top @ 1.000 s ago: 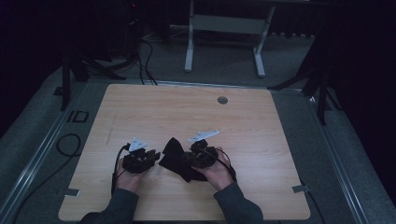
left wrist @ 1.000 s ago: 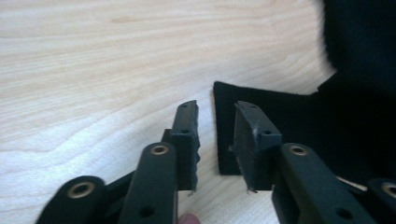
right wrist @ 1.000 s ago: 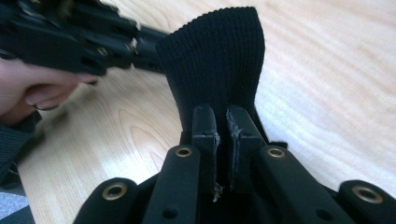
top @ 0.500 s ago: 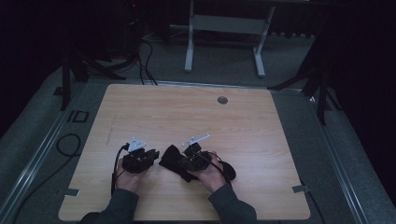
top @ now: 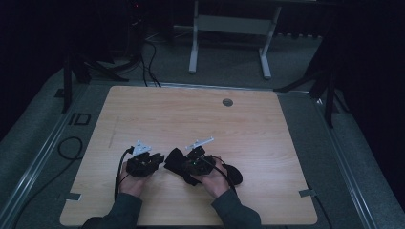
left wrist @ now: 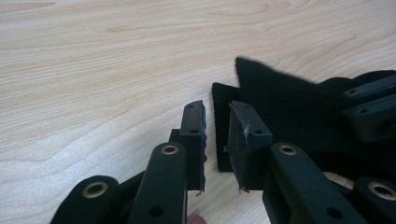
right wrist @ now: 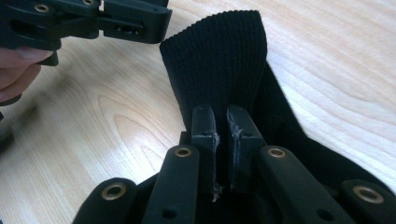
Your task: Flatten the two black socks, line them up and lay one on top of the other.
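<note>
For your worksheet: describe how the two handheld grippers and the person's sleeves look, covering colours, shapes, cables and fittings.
Both the left gripper and the right gripper are black, each topped by a pale grey three-cornered plate. Flat linkage bars with brass-coloured rivets carry blocky black fingers with worn, frayed edges. A black cable trails from the left one. The sleeves are dark grey.

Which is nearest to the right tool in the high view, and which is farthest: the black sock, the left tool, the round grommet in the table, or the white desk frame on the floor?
1. Black sock: at the right tool itself, by its jaws.
2. Left tool: just to its left, on the sock's other side.
3. Round grommet: at the table's far edge.
4. White desk frame: on the floor beyond the table.
</note>
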Demonstrator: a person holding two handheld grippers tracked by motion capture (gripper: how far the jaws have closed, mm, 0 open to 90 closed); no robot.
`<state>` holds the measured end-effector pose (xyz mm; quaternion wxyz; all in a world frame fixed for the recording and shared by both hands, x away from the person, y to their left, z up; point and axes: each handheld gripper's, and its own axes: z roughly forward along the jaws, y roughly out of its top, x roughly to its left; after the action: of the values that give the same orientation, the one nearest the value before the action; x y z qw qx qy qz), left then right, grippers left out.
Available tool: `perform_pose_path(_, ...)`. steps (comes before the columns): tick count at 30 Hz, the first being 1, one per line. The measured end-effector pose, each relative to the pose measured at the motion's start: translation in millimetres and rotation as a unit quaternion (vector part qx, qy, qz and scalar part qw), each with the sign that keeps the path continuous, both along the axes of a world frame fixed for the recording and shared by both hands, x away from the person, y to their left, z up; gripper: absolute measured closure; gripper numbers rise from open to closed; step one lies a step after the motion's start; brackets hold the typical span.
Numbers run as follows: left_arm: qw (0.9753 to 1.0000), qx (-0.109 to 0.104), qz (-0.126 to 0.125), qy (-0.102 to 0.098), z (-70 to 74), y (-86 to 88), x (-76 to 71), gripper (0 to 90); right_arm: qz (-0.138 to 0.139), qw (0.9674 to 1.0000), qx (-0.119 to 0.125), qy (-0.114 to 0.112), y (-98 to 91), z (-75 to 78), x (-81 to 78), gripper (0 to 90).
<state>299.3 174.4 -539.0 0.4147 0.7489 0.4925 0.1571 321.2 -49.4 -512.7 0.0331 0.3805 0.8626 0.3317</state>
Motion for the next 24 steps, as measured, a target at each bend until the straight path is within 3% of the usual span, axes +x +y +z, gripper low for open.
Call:
perform_pose_path(3, 1.0, 0.002, -0.003, -0.001, -0.1, -0.7, 0.0, 76.0, -0.005, 0.9999, -0.011, -0.006, -2.2, 2.4, -0.3, 82.9)
perform_pose_path(9, 0.9996, 0.015, -0.022, -0.005, -0.1, -6.9, -1.0, 75.8, -0.011, 0.9994, -0.03, 0.013, 0.2, -6.9, 3.5, 82.9)
perform_pose_path(16, 0.9993, 0.02, -0.031, -0.004, -1.8, -11.9, 0.0, 76.1, -0.017, 0.9989, -0.037, 0.022, 2.0, -8.2, 5.2, 82.9)
perform_pose_path(24, 0.997, 0.038, -0.065, -0.019, -5.8, -31.9, 7.2, 83.3, -0.016, 0.9989, -0.037, 0.023, 2.5, -8.8, 5.5, 83.0)
